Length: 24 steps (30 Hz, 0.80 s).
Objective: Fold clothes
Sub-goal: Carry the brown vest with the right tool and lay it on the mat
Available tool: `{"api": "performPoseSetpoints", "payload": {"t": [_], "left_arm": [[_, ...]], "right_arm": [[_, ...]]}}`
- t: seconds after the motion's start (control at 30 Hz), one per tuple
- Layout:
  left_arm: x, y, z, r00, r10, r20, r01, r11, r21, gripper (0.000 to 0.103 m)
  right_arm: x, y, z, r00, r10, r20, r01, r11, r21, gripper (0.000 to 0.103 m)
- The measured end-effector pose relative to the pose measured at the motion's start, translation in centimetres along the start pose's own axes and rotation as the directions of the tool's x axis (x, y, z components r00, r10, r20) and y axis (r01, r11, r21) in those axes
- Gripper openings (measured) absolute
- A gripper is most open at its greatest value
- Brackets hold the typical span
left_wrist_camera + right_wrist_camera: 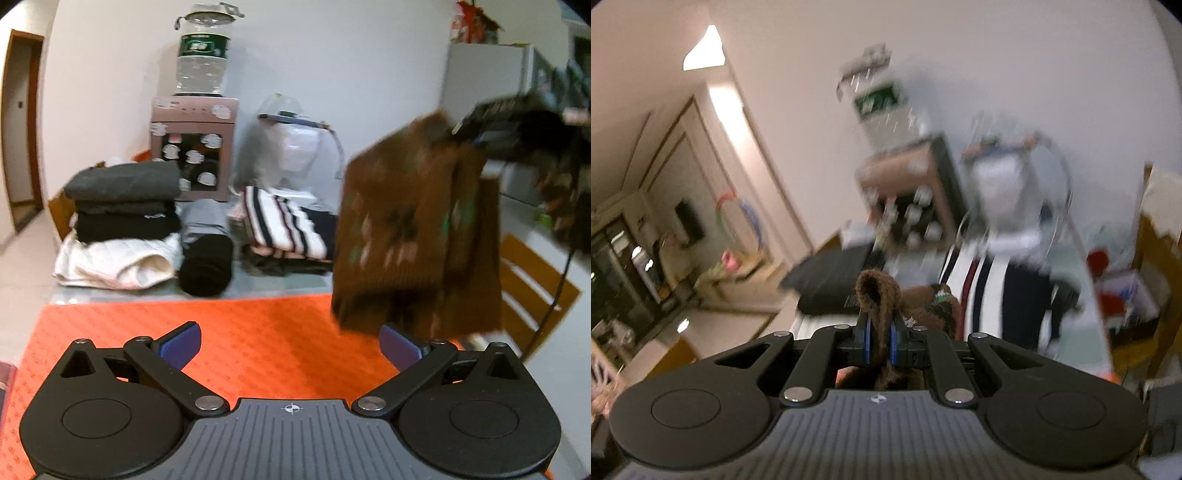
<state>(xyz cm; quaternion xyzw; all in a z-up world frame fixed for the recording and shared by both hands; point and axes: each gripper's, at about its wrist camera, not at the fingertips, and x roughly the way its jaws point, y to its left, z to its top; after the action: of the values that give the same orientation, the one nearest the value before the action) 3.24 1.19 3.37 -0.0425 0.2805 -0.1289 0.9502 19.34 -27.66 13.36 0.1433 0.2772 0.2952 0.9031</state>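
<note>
My right gripper (881, 339) is clamping the brown sweater (410, 225), carrying it folded; my left gripper (290, 347) is gaping empty. Stack (122, 206) done; striped jumper (284, 225) pending.

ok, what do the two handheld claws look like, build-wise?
Both match. The left claw and right claw have black linkage arms with silver pivot pins, two round black housings, a ribbed grey centre plate with a small crosshair mark, and blue pads on the fingers. No sleeve shows.
</note>
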Motion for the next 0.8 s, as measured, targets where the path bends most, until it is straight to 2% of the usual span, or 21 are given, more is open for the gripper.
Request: {"api": "performPoseSetpoints", "payload": {"t": [0.13,0.2,0.37,0.43,0.5,0.6,0.63,0.8], "left_arm": [[-1.6,-0.8,-1.2,0.996,-0.091,-0.014,0.091,0.995,0.027,0.097],[-1.7,-1.0,-1.9,0.994,-0.104,-0.035,0.105,0.993,0.051,0.094],[-0.9,-0.2,-3.4,0.993,-0.059,-0.101,0.066,0.996,0.063,0.094],[-0.6,0.5,-3.9,0.992,-0.031,-0.119,0.038,0.998,0.056,0.094],[-0.3,1.1,-4.4,0.991,-0.006,-0.133,0.014,0.999,0.053,0.093],[0.1,2.1,-5.1,0.989,0.026,-0.149,-0.019,0.998,0.051,0.092],[0.2,2.3,-5.3,0.987,0.034,-0.156,-0.027,0.999,0.047,0.091],[1.1,2.9,-6.4,0.980,0.055,-0.190,-0.051,0.998,0.028,0.089]], "right_arm": [[0.8,2.5,-5.2,0.995,0.032,-0.098,-0.029,0.999,0.036,0.008],[1.8,4.3,-7.2,0.991,0.035,-0.131,-0.033,0.999,0.018,0.008],[5.1,7.9,-11.4,0.965,0.094,-0.245,-0.096,0.995,0.004,0.008],[5.6,8.8,-12.6,0.950,0.119,-0.289,-0.125,0.992,-0.001,0.012],[5.5,9.2,-13.1,0.948,0.100,-0.303,-0.116,0.993,-0.036,0.016],[4.3,9.5,-13.8,0.953,0.045,-0.300,-0.078,0.992,-0.098,0.037],[3.8,9.4,-14.0,0.954,0.026,-0.298,-0.062,0.992,-0.111,0.040],[1.8,6.8,-16.1,0.942,-0.075,-0.326,0.040,0.993,-0.114,0.041]]}}
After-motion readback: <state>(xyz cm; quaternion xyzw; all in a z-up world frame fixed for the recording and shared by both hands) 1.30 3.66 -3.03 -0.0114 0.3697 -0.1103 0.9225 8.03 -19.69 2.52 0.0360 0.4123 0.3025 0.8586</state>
